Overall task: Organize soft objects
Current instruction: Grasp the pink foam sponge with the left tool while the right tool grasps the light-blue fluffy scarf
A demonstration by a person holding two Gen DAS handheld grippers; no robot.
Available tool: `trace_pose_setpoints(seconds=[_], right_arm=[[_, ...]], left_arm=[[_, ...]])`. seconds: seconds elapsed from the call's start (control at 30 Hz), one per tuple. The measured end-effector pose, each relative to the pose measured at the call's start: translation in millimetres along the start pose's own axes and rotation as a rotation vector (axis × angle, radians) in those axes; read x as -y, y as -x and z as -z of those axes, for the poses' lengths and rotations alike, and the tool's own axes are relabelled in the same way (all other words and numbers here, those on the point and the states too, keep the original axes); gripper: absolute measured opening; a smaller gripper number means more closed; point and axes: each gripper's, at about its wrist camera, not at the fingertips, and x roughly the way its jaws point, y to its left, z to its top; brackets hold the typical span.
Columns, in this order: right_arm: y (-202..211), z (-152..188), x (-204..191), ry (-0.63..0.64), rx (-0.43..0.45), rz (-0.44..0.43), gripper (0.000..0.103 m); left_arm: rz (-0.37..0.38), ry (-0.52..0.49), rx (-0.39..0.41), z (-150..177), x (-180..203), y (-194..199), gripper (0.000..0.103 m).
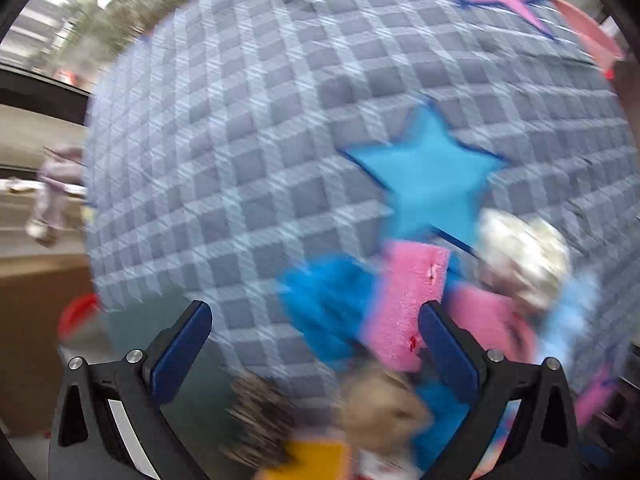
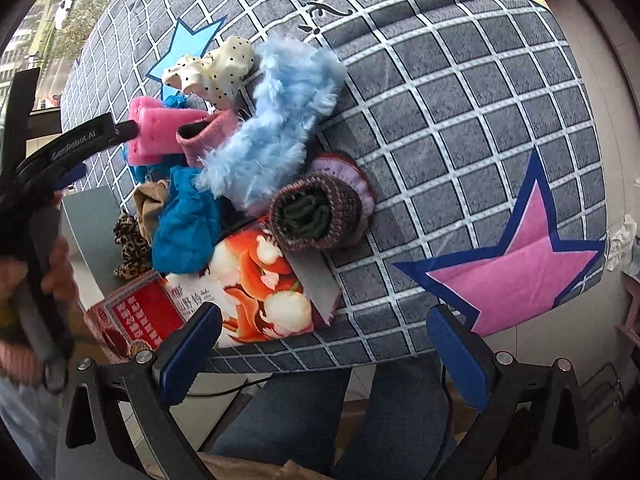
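Because the soft things lie in one messy heap, both tongs are near it with their blue pads spread wide and nothing between them. The heap sits on the grey checked cloth with big stars (image 2: 460, 128) that covers the desk, and the landmark here is the flat printed box with red and white pictures (image 2: 256, 292) at the near edge. The knitted purple and brown slipper (image 2: 324, 204) rests on the far end of that box, maybe just dropped there. Just behind the slipper lies the fluffy light blue fur piece (image 2: 280, 112), draped over the others. Left of the box, the bright blue crinkly cloth (image 2: 186, 224) and the small leopard print scrap (image 2: 130, 248) hang onto a grey board. Farther back from the box lie the pink foam sponge (image 2: 160, 132) and the white dotted cloth (image 2: 216, 68).

The left tongs (image 1: 316, 344) are spread and empty, pointing at the pink sponge in a blurry view, so I think they want it next. The right tongs (image 2: 324, 340) wait open in front of the box.
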Motion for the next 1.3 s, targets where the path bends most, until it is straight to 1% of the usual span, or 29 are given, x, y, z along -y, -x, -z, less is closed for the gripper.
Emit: trace_pose_setpoints(seconds=[0.03, 0.07, 0.13, 0.17, 0.23, 0.3, 0.37, 0.43, 0.47, 0.5, 0.57, 0.6, 0.77, 0.83, 0.9, 0.97, 1.03, 1.07, 1.13, 1.2, 1.27, 1.3], right_arm=[[1.1, -2.6, -2.3, 0.003, 0.011, 0.009, 0.103], [1.0, -3.7, -4.0, 0.006, 0.02, 0.015, 0.103], [3.3, -10.0, -8.5, 0.012, 0.038, 0.022, 0.103], [4.7, -13.4, -10.6, 0.014, 0.045, 0.025, 0.103], [6.3, -19.4, -14.5, 0.02, 0.062, 0.027, 0.103], [6.7, -26.4, -18.3, 0.024, 0.074, 0.029, 0.103], [7.2, -32.8, -21.6, 0.026, 0.078, 0.029, 0.103], [6.6, -37.6, -23.6, 0.03, 0.084, 0.034, 0.103], [7.8, -40.8, -24.0, 0.031, 0.084, 0.039, 0.103], [7.5, -42.3, -24.4, 0.032, 0.085, 0.04, 0.103], [7.0, -43.8, -23.6, 0.031, 0.085, 0.04, 0.103], [7.8, -44.5, -23.4, 0.028, 0.083, 0.042, 0.103], [5.4, -40.6, -16.0, 0.007, 0.068, 0.045, 0.103], [2.5, -38.4, -12.4, -0.004, 0.063, 0.045, 0.103], [0.2, -37.6, -9.7, -0.01, 0.06, 0.047, 0.103], [-0.3, -37.2, -8.2, -0.017, 0.061, 0.049, 0.103], [0.0, -37.4, -5.7, -0.022, 0.068, 0.044, 0.103], [1.7, -38.7, -5.2, -0.024, 0.072, 0.043, 0.103], [3.8, -41.3, -3.5, -0.03, 0.086, 0.04, 0.103], [6.2, -46.3, -0.7, -0.035, 0.094, 0.038, 0.103], [7.4, -51.0, -2.5, -0.036, 0.104, 0.038, 0.103], [8.1, -53.4, -3.2, -0.034, 0.111, 0.038, 0.103]], left_arm=[[-0.028, 0.018, 0.017, -8.6, -14.6, -2.0, 0.103], [-0.034, 0.032, 0.017, -12.5, -25.7, -3.6, 0.103], [0.009, 0.097, 0.017, -26.2, -55.7, -1.6, 0.103], [0.056, 0.13, 0.02, -29.8, -68.6, 2.2, 0.103], [0.118, 0.157, 0.031, -29.7, -81.8, 9.3, 0.103], [0.182, 0.159, 0.028, -23.1, -85.5, 12.2, 0.103], [0.206, 0.137, 0.008, -18.1, -82.2, 10.0, 0.103], [0.22, 0.122, -0.012, -14.0, -67.1, 6.8, 0.103], [0.24, 0.12, -0.029, -15.7, -59.2, 1.4, 0.103], [0.277, 0.136, -0.054, -14.7, -55.4, -3.3, 0.103], [0.318, 0.161, -0.081, -12.8, -48.5, -5.9, 0.103], [0.324, 0.158, -0.097, -12.0, -43.3, -9.7, 0.103], [0.23, 0.102, -0.096, -13.7, -23.9, -24.6, 0.103], [0.162, 0.097, -0.069, -23.3, -22.1, -29.1, 0.103], [0.137, 0.123, -0.036, -35.8, -27.3, -31.4, 0.103], [0.152, 0.15, -0.021, -50.8, -33.6, -30.1, 0.103], [0.193, 0.157, 0.0, -58.2, -38.8, -24.6, 0.103], [0.211, 0.143, 0.013, -60.2, -38.5, -21.1, 0.103], [0.231, 0.076, 0.039, -58.4, -31.7, -16.5, 0.103], [0.229, 0.016, 0.046, -59.4, -26.9, -16.8, 0.103], [0.22, -0.023, 0.038, -64.6, -3.0, -21.0, 0.103], [0.217, -0.039, 0.034, -66.2, 2.8, -25.6, 0.103]])
